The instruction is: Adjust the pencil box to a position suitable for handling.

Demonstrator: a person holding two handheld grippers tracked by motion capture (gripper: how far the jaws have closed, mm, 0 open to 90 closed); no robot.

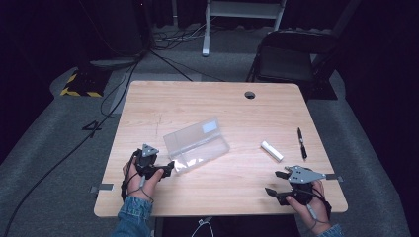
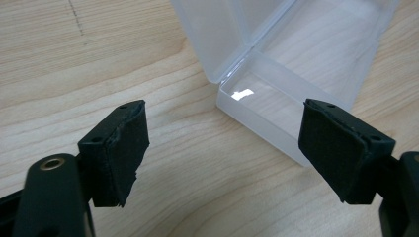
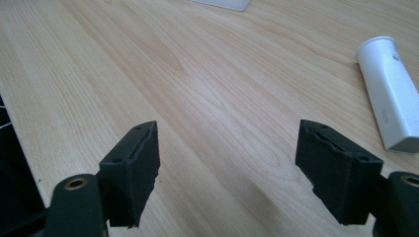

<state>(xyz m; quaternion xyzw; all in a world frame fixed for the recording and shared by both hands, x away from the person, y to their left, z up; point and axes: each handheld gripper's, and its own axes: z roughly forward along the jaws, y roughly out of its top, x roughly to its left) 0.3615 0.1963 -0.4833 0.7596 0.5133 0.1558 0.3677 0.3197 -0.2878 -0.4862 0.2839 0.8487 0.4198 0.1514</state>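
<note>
I'm seeing the clear plastic box [image 1: 197, 143] lying open on the wooden table, lid tilted back, its near corner sitting just ahead of my left hand's tool; it's empty.

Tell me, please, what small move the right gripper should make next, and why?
Probably a short reach forward to the white tube. The right gripper stands open with only bare table between its jaws, the tube lies loose just ahead, and the clear box by the left gripper lies open.

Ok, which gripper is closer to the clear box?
Left. The left gripper sits right at the clear box near corner; the right gripper is off across the table, nearer the white stick.
</note>
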